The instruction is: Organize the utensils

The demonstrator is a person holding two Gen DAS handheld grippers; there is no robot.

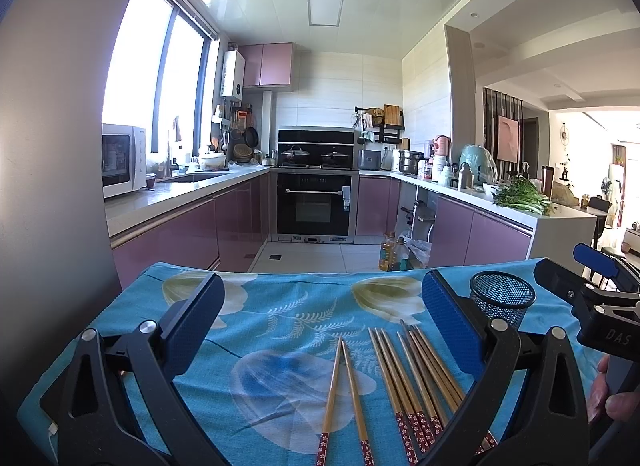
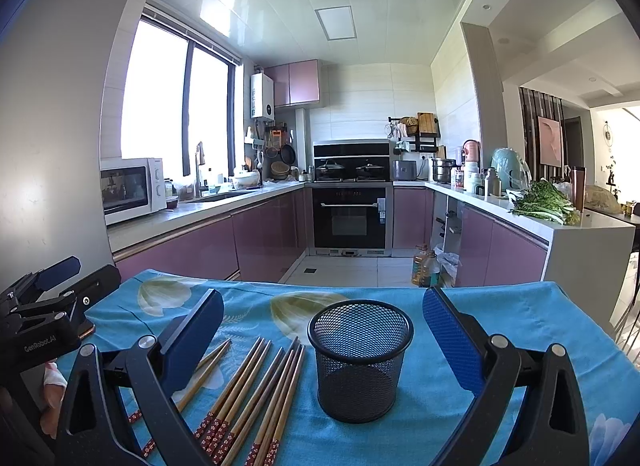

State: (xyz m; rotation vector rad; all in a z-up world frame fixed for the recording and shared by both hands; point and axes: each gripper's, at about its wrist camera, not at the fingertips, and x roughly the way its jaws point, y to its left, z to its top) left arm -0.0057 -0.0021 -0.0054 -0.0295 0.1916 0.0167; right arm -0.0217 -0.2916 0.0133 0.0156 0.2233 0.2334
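Hovering wide-jawed, our left gripper [image 1: 322,322] and right gripper [image 2: 323,330] hold nothing (both empty); bamboo chopsticks with red patterned ends [image 2: 256,390] lie left of the black mesh cup [image 2: 360,362].

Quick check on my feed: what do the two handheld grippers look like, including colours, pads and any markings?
Both are black plastic with triangular cut-outs and silver pivot bolts. Each finger carries a blue textured pad. From the left camera, the right gripper body shows the letters "DAS"; from the right camera, the left gripper body reads "GenRobot.AI". No sleeves are visible.
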